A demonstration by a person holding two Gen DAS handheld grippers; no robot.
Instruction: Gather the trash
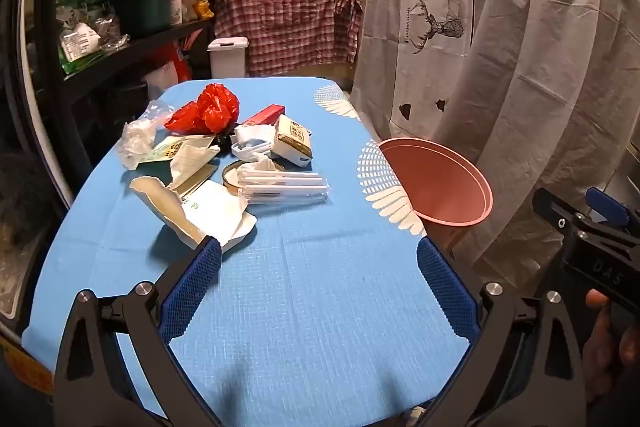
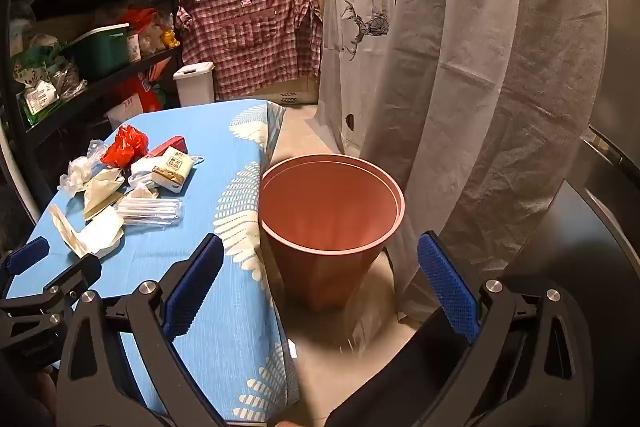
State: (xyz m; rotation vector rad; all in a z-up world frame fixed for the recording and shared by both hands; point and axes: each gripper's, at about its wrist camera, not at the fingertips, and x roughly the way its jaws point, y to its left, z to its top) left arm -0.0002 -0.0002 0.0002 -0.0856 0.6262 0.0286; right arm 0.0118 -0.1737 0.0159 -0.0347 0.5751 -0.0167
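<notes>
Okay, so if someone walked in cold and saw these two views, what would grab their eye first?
Probably the heap of trash on the bright blue tablecloth, topped by a crumpled red plastic bag at its far end. Next, the empty pink bin on the floor by the table's right edge. Both the left gripper and right gripper are open and hold nothing.

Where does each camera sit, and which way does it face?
Left wrist: on the left hand-held gripper, facing down over the blue tablecloth toward the litter pile; its own open blue-padded fingers and a fingertip show.
Right wrist: on the right hand-held gripper, facing the round pink plastic bin on the floor; own open fingers show.
Shared: tablecloth, bin, red crumpled plastic bag.
</notes>
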